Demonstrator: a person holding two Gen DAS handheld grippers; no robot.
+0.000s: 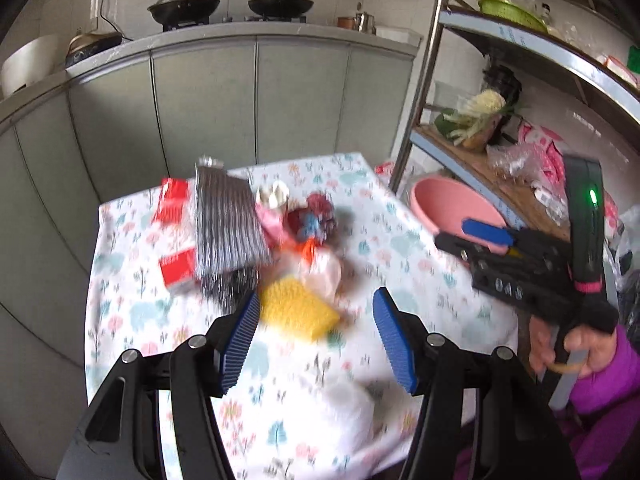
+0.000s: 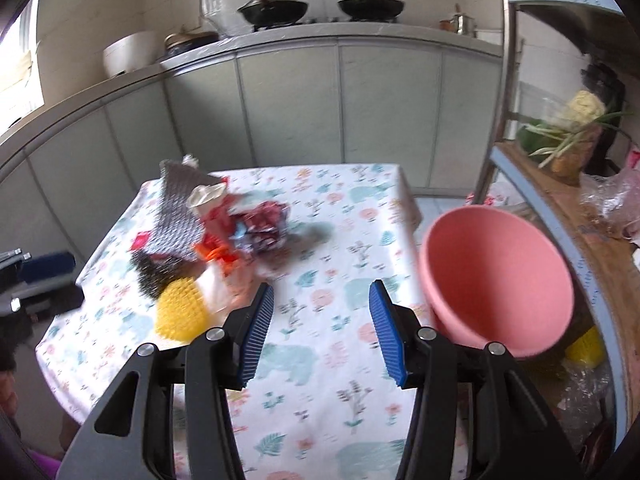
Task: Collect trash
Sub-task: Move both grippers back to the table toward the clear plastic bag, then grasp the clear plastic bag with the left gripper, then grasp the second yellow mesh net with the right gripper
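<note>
**Approach to the trash pile: both grippers empty, basin waiting at the table edge**

Scene, large to small. Small table (image 2: 344, 360) with a floral cloth, kitchen cabinets behind, metal rack at the right. Pink basin (image 2: 496, 280) sits just off the table's right edge, tilted, mouth toward the table; nothing visible inside. I take it as the likely trash receptacle, but that is a judgement.

Trash is heaped on the far-left part of the cloth: grey patterned bag (image 1: 228, 224) upright or leaning at the back, red carton (image 1: 176, 236) just to its left, crumpled dark-red wrapper (image 1: 316, 216) at the centre, yellow bumpy piece (image 1: 296, 312) nearest the front, pale plastic (image 1: 324, 272) beside it. Pieces overlap; both views are motion-blurred, so finer detail cannot be read.

Left gripper (image 1: 316, 336): fingers spread wide, holding nothing, above the cloth with the yellow piece just ahead of its left pad. Right gripper (image 2: 320, 332): likewise released and empty, over bare cloth between pile and basin.

Step in hand, as I read it: first pick, not yet made.

Notes for doing it well:
- Take the yellow piece first; it is nearest and looks least buried.
- Centre it between the pads before closing; it now sits left of the gap.
- Come down steeply so the fingers do not bunch the cloth.
- Settle before closing; the blur suggests fast motion.
- Light wrappers may drag neighbours along; lift slowly and check.
- Keep the right gripper out of the path to the basin.
</note>
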